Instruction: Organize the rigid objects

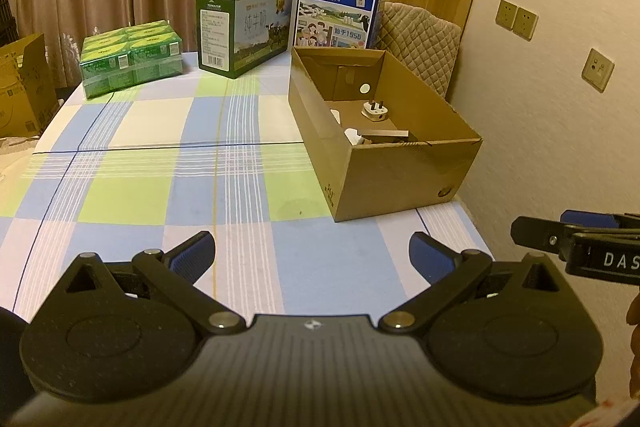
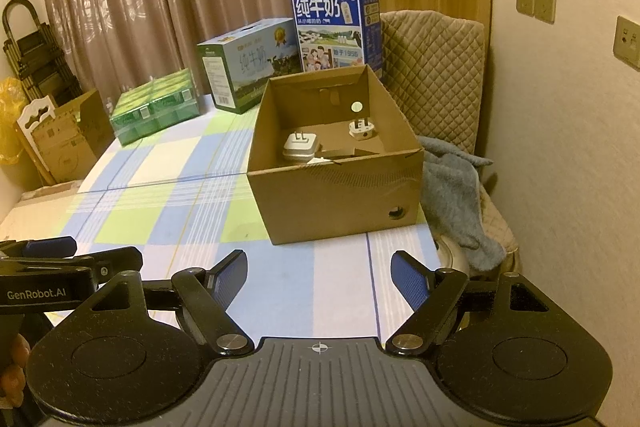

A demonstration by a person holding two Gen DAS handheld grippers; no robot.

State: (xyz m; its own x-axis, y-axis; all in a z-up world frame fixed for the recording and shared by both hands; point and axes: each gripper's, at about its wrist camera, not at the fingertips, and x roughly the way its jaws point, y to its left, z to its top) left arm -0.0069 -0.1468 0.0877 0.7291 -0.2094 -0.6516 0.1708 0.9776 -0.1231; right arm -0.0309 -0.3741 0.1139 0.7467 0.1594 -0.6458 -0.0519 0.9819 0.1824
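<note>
— Hovering over the near edge of the table (image 1: 160, 163), we have the left gripper (image 1: 312, 257) with its blue-padded fingers (image 1: 192, 259) spread wide and nothing between them.

— Same on our other side: the right gripper (image 2: 320, 279) has its fingers (image 2: 230, 281) spread apart too, empty, just beside the left one.

— We see the cardboard box (image 2: 336, 195) standing open on the checked cloth, near the table's right edge.

— Inside it we find a white square charger (image 2: 301, 149) with prongs up towards the left wall, and a white three-pin plug (image 2: 362, 129) near the back wall. A third white piece by the front wall we cannot make out.

— Behind the box we see a blue milk carton (image 1: 340, 11), a green-and-white milk carton (image 1: 244, 31) and a wrapped green drink pack (image 1: 132, 59).
</note>
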